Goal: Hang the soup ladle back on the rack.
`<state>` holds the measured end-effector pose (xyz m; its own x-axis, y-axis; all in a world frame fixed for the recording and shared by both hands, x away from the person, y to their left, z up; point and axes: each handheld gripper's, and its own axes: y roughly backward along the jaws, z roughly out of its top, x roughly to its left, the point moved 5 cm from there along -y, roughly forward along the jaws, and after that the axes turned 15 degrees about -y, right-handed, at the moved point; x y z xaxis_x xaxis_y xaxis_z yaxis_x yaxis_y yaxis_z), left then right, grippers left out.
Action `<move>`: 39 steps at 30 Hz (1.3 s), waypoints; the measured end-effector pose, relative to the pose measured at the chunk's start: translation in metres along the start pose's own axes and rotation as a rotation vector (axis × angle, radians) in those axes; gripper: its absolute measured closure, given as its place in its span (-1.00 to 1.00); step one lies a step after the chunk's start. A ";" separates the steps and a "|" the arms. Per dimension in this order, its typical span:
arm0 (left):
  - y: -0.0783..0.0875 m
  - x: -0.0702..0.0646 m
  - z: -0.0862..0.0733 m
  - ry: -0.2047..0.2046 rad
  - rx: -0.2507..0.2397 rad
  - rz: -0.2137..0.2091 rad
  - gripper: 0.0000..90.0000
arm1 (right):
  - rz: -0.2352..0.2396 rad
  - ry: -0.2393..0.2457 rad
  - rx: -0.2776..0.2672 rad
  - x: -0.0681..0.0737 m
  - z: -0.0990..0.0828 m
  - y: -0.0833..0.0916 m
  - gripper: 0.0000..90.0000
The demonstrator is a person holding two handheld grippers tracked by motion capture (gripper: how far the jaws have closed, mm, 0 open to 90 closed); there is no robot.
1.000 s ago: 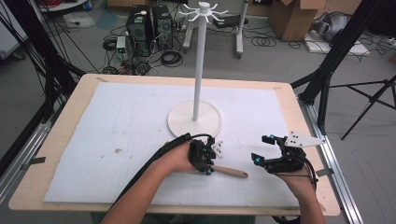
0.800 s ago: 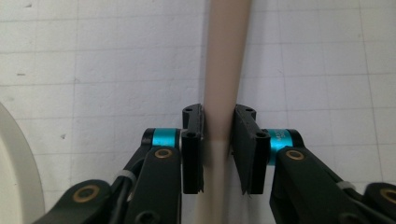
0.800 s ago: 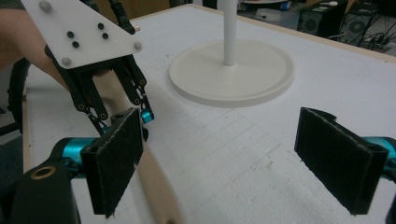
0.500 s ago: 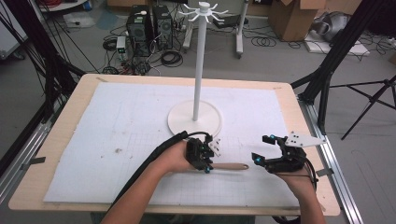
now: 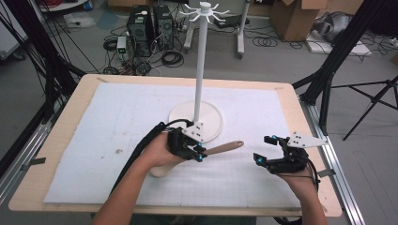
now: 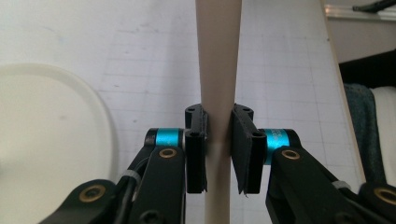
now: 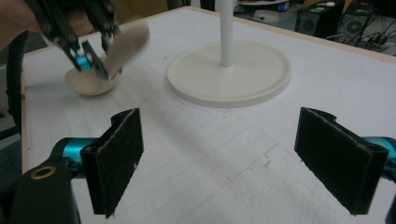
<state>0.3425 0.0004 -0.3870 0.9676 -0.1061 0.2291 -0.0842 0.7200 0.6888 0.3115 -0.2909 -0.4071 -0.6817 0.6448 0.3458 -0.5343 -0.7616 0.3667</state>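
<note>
The left tongs [image 5: 199, 153] are closed firmly on the handle of a wooden spoon [image 5: 220, 149], their black pads [image 6: 196, 148] pressing either side of the pale shaft. The spoon sits near the middle of the worktop [image 5: 61, 145], just on the near side of the white stand [image 5: 199, 115]. Its handle end points right and seems raised, while its bowl appears to rest on the white mat [image 5: 103, 117] under the person's left hand [image 5: 157, 152]. In the right gripper view the bowl [image 7: 91, 83] touches the mat, with the handle tilted up.

The right tongs [image 5: 268, 151] hover at the near right of the worktop, well apart from the spoon, spread wide with nothing between the pads.

The spoon looks light and stiff, a single piece of smooth wood, unlikely to bend or break under a squeeze. The rounded, tapering handle could roll or slide between flat pads, and the bowl end is probably the heavier, so it may swing down once lifted. A grip partway along the shaft, nearer the bowl, should balance it best. The tall stand carries hooks [image 5: 205, 9] at its top.
</note>
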 end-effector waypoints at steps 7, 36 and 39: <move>0.042 0.011 -0.005 0.041 -0.087 0.138 0.70 | 0.001 -0.002 0.007 0.000 -0.001 -0.002 -0.68; 0.133 0.030 0.000 0.083 -0.248 0.377 0.70 | 0.008 0.007 0.019 0.002 -0.002 -0.007 -0.68; 0.140 0.032 0.001 0.093 -0.256 0.384 0.70 | 0.006 0.009 0.019 0.002 -0.002 -0.008 -0.68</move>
<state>0.3619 0.0975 -0.2825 0.8961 0.2548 0.3634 -0.3903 0.8423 0.3719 0.3132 -0.2842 -0.4112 -0.6893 0.6396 0.3401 -0.5208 -0.7639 0.3811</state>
